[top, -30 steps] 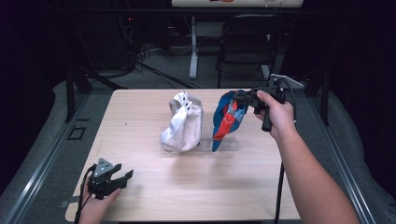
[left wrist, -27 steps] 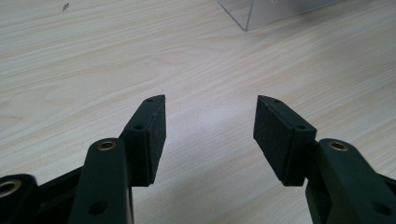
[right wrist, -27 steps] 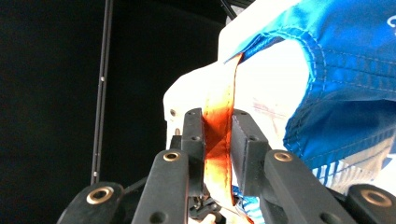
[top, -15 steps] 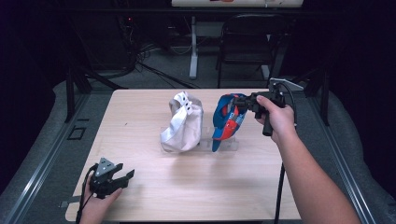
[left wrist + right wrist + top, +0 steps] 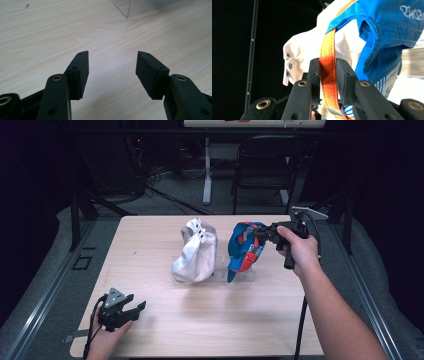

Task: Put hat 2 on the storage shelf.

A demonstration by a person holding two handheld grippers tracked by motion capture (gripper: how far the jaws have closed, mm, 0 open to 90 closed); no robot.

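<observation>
A blue cap (image 5: pixel 242 252) with red and orange trim hangs on a clear stand (image 5: pixel 250 275) at the middle of the wooden table, right of a white cap (image 5: pixel 195 252). My right gripper (image 5: pixel 256 232) reaches the blue cap's top from the right. In the right gripper view its pads (image 5: pixel 327 61) are shut on the cap's orange strap (image 5: pixel 327 75), with the blue cap (image 5: pixel 387 30) and the white cap (image 5: pixel 299 52) behind. My left gripper (image 5: pixel 137 307) rests low at the table's front left, jaws open with nothing between them (image 5: pixel 112 65).
The clear stand's corner (image 5: pixel 140 7) lies ahead of the left gripper. Bare table top (image 5: pixel 250 320) spreads along the front. A chair (image 5: pixel 265 165) and a desk leg (image 5: pixel 207 175) stand behind the table on the dark floor.
My right hand has shifted slightly right and lower with the strap between its jaws, and the blue cap has settled a little. The left gripper has kept still.
</observation>
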